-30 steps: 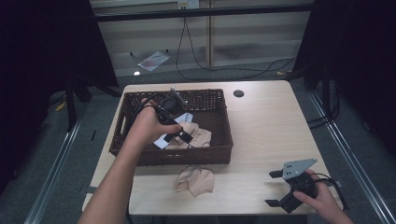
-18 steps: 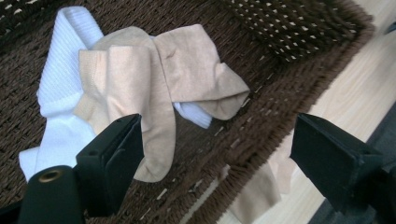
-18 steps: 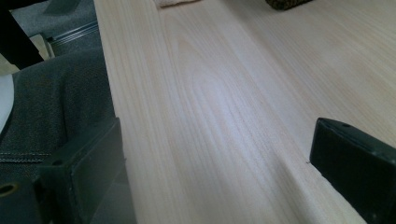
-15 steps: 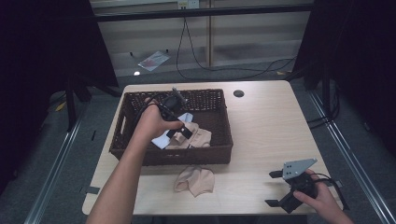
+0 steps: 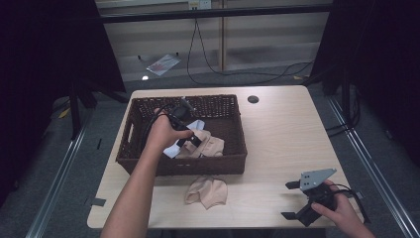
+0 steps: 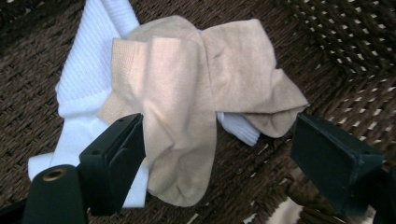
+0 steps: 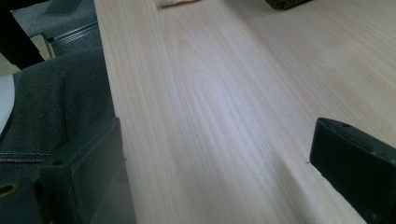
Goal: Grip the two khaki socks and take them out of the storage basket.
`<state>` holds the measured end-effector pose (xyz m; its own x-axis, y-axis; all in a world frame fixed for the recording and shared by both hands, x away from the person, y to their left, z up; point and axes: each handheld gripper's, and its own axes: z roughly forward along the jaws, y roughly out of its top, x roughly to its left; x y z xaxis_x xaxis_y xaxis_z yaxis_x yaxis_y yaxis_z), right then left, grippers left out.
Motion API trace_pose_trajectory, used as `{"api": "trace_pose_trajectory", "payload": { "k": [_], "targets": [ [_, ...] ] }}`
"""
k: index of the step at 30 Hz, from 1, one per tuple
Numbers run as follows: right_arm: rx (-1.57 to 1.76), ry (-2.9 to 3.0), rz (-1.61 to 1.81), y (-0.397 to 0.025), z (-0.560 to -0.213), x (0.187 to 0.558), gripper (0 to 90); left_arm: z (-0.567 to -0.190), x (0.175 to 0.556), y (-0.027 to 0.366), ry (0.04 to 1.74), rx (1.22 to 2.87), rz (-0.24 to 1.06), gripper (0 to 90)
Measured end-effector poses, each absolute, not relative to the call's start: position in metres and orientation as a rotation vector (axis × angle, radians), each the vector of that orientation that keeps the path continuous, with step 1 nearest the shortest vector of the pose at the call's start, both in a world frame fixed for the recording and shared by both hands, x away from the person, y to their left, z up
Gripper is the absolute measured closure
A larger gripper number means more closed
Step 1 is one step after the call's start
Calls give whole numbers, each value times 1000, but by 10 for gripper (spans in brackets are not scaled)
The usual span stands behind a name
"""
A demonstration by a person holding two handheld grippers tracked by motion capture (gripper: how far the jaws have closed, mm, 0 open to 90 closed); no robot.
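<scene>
A dark brown wicker basket (image 5: 233, 110) sits on the left half of the wooden table (image 5: 287, 134). Inside it lie a beige sock (image 6: 187, 88) draped over a white sock (image 6: 88, 88); the high view shows the same beige sock (image 5: 208, 147) and white sock (image 5: 174, 149). My left gripper (image 6: 212, 154) hangs open just above the beige sock, its jaws on either side of the sock's toe end. The left gripper (image 5: 192, 140) reaches into the basket from the person's hand. My right gripper (image 5: 293, 200) rests open near the table's front right edge, nothing between its jaws. The right gripper (image 7: 219, 154) faces bare wood.
A second beige sock (image 5: 207, 191) lies on the table in front of the basket. A round cable hole (image 5: 253, 99) is at the back of the table. Cables (image 5: 237, 74) trail on the floor beyond. The table's front edge (image 7: 105, 93) runs close to my right gripper.
The left hand and gripper shifted slightly right and deeper into the basket, over the socks. The right gripper stayed still.
</scene>
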<state>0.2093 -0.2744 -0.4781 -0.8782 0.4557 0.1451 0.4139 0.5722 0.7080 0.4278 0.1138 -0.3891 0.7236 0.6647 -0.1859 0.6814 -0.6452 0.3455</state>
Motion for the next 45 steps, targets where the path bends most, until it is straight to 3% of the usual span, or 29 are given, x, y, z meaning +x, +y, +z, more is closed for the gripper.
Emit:
{"api": "trace_pose_trajectory", "payload": {
  "k": [22, 33, 39, 42, 45],
  "targets": [
    [756, 2742, 1211, -274, -478, 209, 27, -423, 446, 114, 1112, 2522, -7, 178],
    [750, 2746, 1209, -274, -479, 209, 27, -437, 447, 118, 1108, 2539, 21, 298],
    [755, 2743, 1212, -274, -479, 209, 27, -443, 448, 118, 1086, 2543, 15, 508],
    [752, 2744, 1210, -274, -479, 209, 27, -441, 447, 119, 1081, 2547, -5, 742],
    [759, 2743, 1210, -275, -479, 209, 27, -437, 445, 120, 1095, 2539, -44, 811]
  ]
}}
